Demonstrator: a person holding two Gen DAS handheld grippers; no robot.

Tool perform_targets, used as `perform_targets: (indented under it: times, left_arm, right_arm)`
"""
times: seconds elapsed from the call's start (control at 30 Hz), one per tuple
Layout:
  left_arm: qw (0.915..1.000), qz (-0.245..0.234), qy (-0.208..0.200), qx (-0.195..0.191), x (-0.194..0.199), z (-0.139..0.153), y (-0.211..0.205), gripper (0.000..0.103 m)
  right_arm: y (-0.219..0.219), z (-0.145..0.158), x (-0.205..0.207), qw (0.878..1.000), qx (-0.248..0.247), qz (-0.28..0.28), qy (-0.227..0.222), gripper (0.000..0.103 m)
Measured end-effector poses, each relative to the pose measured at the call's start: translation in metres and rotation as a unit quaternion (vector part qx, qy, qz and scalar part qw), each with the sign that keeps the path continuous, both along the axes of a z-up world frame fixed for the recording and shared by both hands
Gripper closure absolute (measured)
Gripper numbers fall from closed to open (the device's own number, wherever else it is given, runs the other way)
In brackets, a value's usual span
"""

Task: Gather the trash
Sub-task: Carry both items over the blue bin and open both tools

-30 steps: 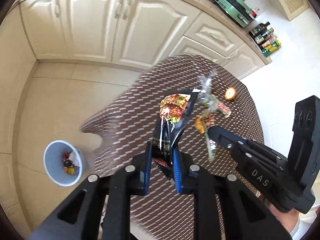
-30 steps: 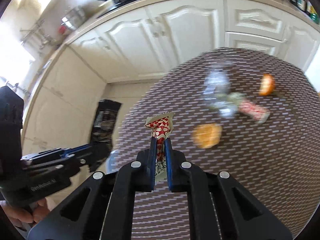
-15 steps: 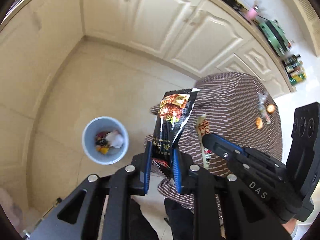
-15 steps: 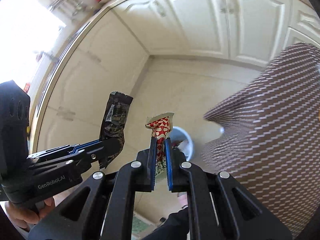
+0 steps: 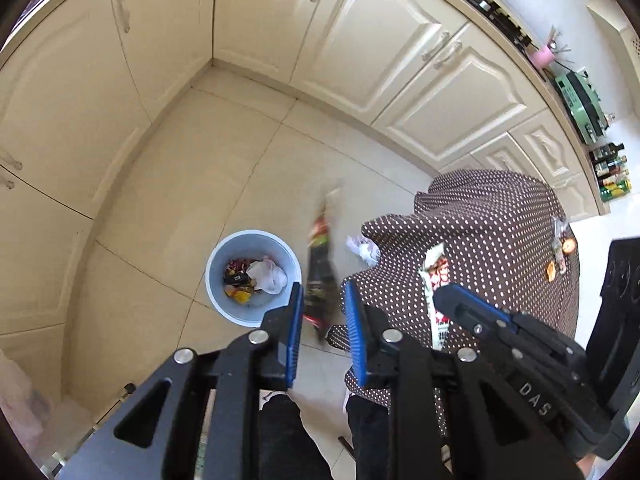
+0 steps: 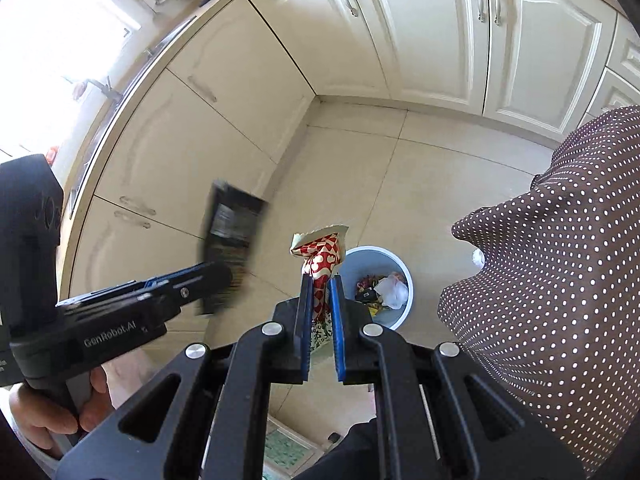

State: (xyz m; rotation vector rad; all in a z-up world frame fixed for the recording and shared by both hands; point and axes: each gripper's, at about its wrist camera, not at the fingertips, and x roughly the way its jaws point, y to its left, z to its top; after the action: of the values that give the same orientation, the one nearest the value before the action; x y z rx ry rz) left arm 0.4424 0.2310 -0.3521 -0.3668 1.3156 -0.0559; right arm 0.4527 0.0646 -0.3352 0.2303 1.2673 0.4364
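A black snack wrapper (image 5: 320, 268), blurred, hangs between the blue pads of my left gripper (image 5: 322, 300), whose jaws are opening; gaps show on both sides of it. It is just right of a light blue bin (image 5: 212, 276) on the floor that holds several bits of trash. My right gripper (image 6: 320, 284) is shut on a red-and-white wrapper (image 6: 320, 252), above and left of the bin (image 6: 396, 264). In the right wrist view the left gripper (image 6: 224, 276) is at the left with the black wrapper (image 6: 232, 236) at its tip. The red-and-white wrapper (image 5: 436, 276) also shows in the left wrist view.
A table under a brown dotted cloth (image 5: 500, 240) stands to the right, with orange peel (image 5: 568, 245) and other scraps at its far side. A crumpled white paper (image 5: 362, 246) lies on the tiled floor by the cloth. Cream cabinets (image 6: 420, 40) line two walls.
Both grippers have swung from over the table to above the floor by the bin. The left jaws have spread and the black wrapper has come loose between them. The right grip is unchanged.
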Motion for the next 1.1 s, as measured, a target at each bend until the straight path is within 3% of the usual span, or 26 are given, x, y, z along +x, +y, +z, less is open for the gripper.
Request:
perform_targets:
  times: [0.1, 0.9, 1.1]
  left_arm:
    - [1.0, 0.003, 0.002, 0.003, 0.003, -0.001, 0.005, 0.07]
    - [0.9972, 0.075, 0.001, -0.001, -0.021, 0.007, 0.063, 0.065]
    - [0.9952, 0.097, -0.006, 0.008, -0.029, 0.015, 0.067, 0.062]
  right_arm:
    - [0.008, 0.0, 0.002, 1.0, -0.002, 0.001, 0.001, 0.095]
    - [0.056, 0.003, 0.009, 0.998, 0.002, 0.058, -0.001, 0.094]
    - [0.057, 0.008, 0.015, 0.998, 0.011, 0.061, -0.008, 0.085]
